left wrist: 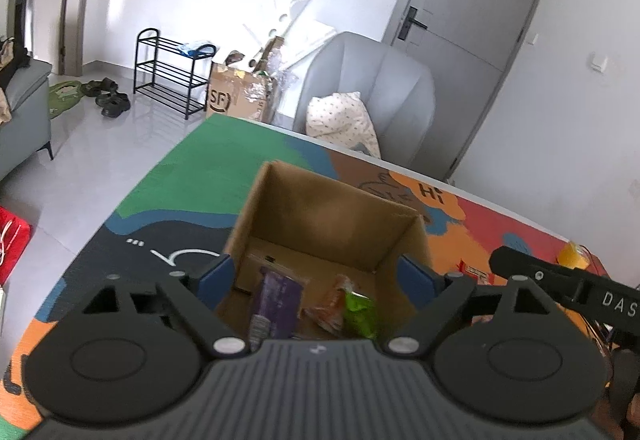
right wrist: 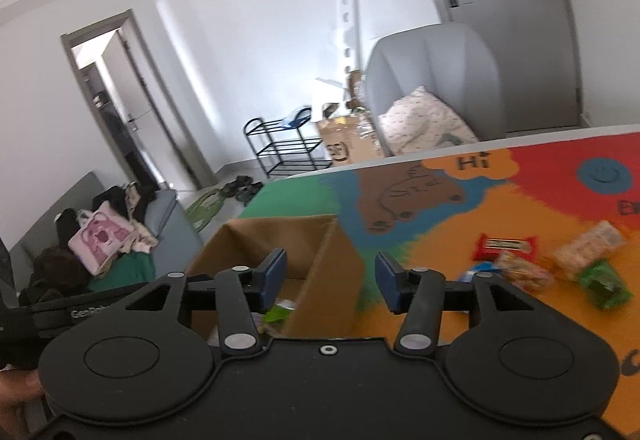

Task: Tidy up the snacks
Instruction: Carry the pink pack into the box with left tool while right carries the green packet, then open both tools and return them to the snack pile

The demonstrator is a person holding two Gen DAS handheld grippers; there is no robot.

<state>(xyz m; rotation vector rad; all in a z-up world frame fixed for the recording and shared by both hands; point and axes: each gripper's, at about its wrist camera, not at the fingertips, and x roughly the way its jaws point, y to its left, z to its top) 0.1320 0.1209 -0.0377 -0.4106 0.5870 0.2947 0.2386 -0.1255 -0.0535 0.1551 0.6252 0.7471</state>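
Your left gripper (left wrist: 316,278) hangs over the open cardboard box (left wrist: 328,216), its blue pads spread about as wide as the box mouth and holding nothing. Inside the box, on its floor, lie a purple packet (left wrist: 276,300), an orange-brown wrapper (left wrist: 328,310) and a green packet (left wrist: 360,310); these three count as sorted.

Your right gripper (right wrist: 331,280) sits just beside the box's right wall (right wrist: 328,268), with its jaws moderately apart and empty. The box stands on a colourful table mat (right wrist: 440,208).

Still unsorted, on the orange part of the mat to the right of the box and well apart from it, is a loose cluster: a red bar (right wrist: 505,245), a pale patterned packet (right wrist: 588,244), a green bag (right wrist: 604,282), a speckled pinkish pouch (right wrist: 524,270) and a small blue-and-white wrapper (right wrist: 478,272) touching it. Motion blur hides any labels.

As a judgement, the task is under halfway: three snacks are boxed, and about five remain to be carried across, most readily by your right gripper, which is nearer them.
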